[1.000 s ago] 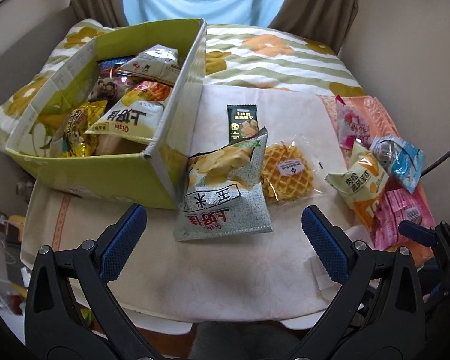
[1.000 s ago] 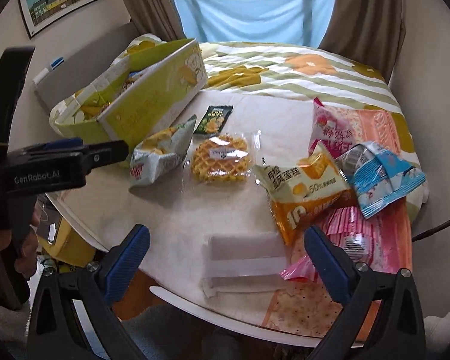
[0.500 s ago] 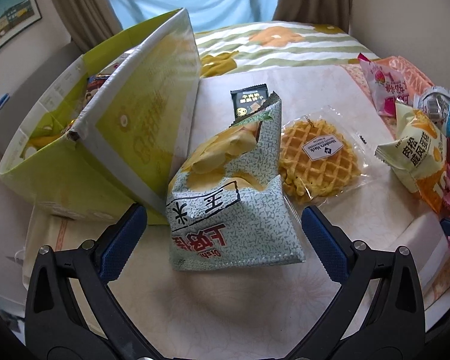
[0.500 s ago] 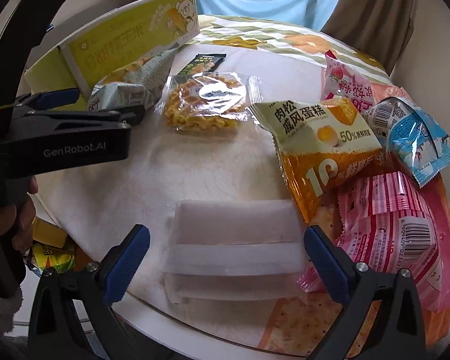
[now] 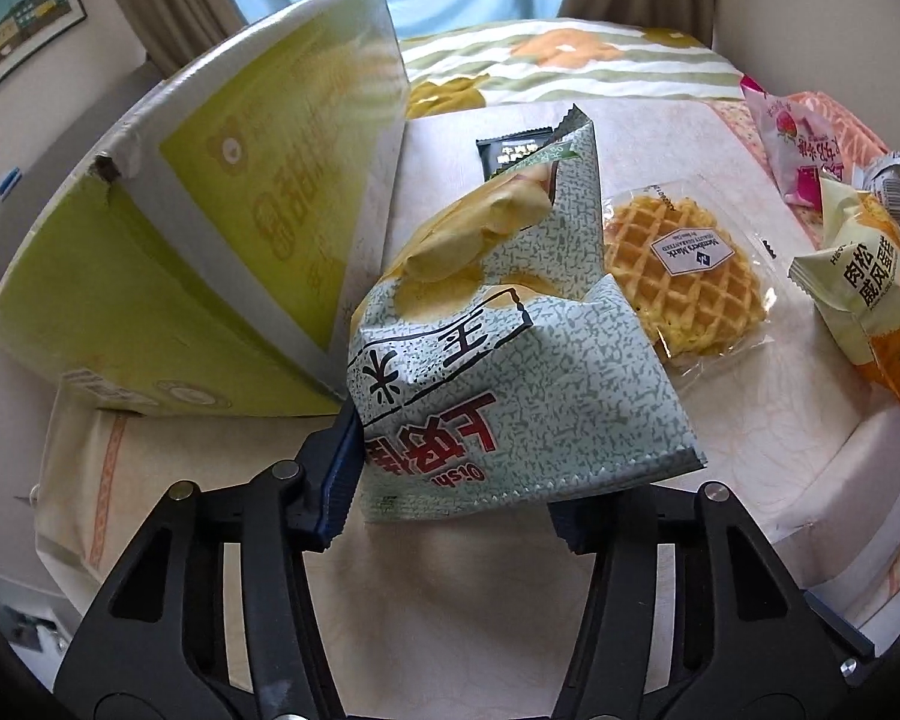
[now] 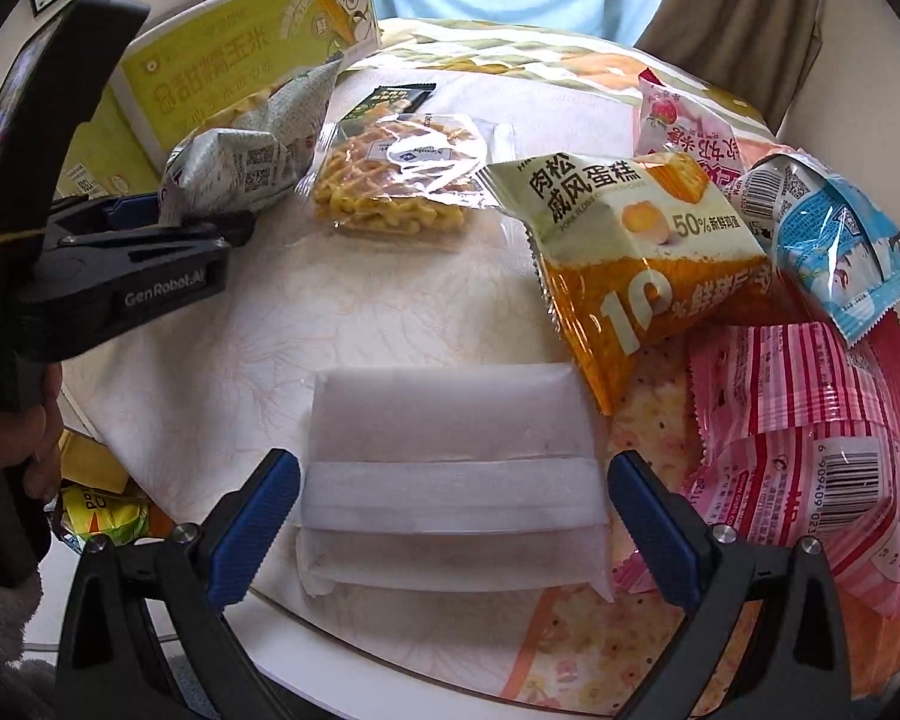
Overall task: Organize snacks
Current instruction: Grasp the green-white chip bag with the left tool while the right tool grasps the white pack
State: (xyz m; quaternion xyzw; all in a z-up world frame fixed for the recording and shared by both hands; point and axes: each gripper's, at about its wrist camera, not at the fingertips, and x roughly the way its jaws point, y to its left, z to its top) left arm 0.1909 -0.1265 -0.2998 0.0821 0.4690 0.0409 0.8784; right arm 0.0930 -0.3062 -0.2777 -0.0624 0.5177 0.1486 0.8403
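Grey-green chip bag (image 5: pixel 510 372) sits between the left gripper (image 5: pixel 450 480) pads, near edge of the table (image 5: pixel 450 588), just right of the yellow-green box (image 5: pixel 210 252). Jaws closing on it; left blue pad (image 5: pixel 345 468) presses the bag's side, right pad mostly hidden under the bag's bottom seam, so it reads as a pinch on the bag's lower end. Bag is tilted, top end twisted up toward the box wall, bottom seam toward the camera. From the right wrist view the same bag (image 6: pixel 240 162) shows its back w/ QR codes, left gripper (image 6: pixel 150 228) clamped at its near end, person's hand (image 6: pixel 24 456) on the handle at the frame's left edge.

Right of the bag: waffle in clear wrap (image 5: pixel 684 270), touching or just beside it. Behind: small dark sachet (image 5: pixel 513 150), partly hidden by the bag top. Further right: cream-and-orange cake pack (image 6: pixel 636 240), pink strawberry packet (image 6: pixel 684 132), blue-white pack (image 6: pixel 840 240), pink striped pack (image 6: pixel 810 450), all bunched and overlapping.

Right gripper (image 6: pixel 450 516) is spread wide, 2 blue pads either side of a white wrapped flat pack (image 6: pixel 450 450) at the table's near edge; pads look apart from it, not pressing. Yellow snack bag (image 6: pixel 105 510) shows below the table edge.
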